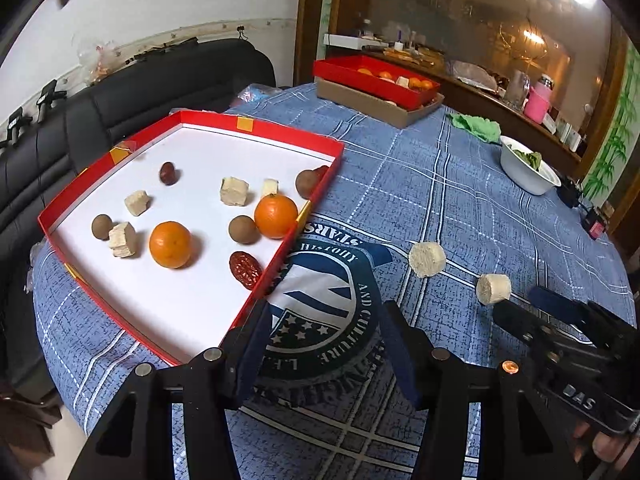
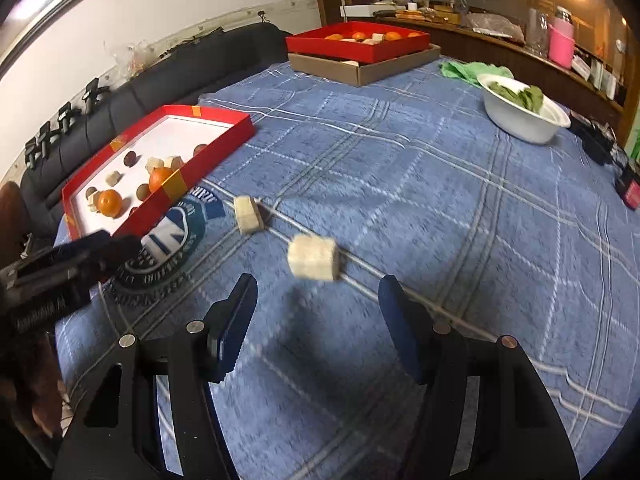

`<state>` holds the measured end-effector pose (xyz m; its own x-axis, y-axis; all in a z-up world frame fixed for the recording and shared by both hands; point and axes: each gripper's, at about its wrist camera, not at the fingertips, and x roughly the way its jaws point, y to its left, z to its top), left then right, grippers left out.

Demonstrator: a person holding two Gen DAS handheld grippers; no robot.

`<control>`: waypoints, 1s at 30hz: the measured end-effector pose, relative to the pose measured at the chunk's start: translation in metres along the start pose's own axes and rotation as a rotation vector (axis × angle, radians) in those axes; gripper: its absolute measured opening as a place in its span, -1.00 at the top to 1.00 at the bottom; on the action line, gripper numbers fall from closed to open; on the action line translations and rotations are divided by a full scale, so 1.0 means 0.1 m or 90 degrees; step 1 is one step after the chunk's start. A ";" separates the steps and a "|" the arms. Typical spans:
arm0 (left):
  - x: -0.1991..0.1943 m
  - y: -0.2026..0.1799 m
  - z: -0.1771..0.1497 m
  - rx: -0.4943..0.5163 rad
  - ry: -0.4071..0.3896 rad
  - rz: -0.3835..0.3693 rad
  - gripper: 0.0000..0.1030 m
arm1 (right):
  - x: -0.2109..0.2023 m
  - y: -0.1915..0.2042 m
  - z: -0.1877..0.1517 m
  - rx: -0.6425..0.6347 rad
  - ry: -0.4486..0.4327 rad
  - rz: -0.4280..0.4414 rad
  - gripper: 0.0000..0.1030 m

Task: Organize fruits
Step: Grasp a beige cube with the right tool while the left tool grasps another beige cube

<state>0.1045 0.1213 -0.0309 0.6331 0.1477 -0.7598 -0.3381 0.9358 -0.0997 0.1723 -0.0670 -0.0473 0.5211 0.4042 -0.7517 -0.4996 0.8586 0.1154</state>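
Both the left hand-held gripper [image 1: 320, 316] and the right hand-held gripper [image 2: 316, 300] gape wide and hold nothing. Two pale cylindrical pieces [image 2: 313, 257] [image 2: 248, 214] lie on the counter [image 2: 400, 184] just right of the red tray [image 1: 256, 300]. Inside that tray sit two oranges [image 1: 170, 244] [image 1: 276, 216], brown fruits and pale chunks.

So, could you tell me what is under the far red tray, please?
The far red tray sits on an open brown cardboard box. A pale piece shows inside; the tray covers the rest.
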 end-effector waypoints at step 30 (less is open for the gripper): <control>0.78 -0.89 0.32 0.064 0.028 0.002 0.51 | -0.37 -0.52 -0.11 0.110 -0.101 0.011 0.49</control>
<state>0.2063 0.0596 -0.0605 0.5996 0.1386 -0.7882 -0.2668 0.9632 -0.0335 0.1716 -0.1301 -0.0328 0.6231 0.4519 -0.6384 -0.3904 0.8869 0.2468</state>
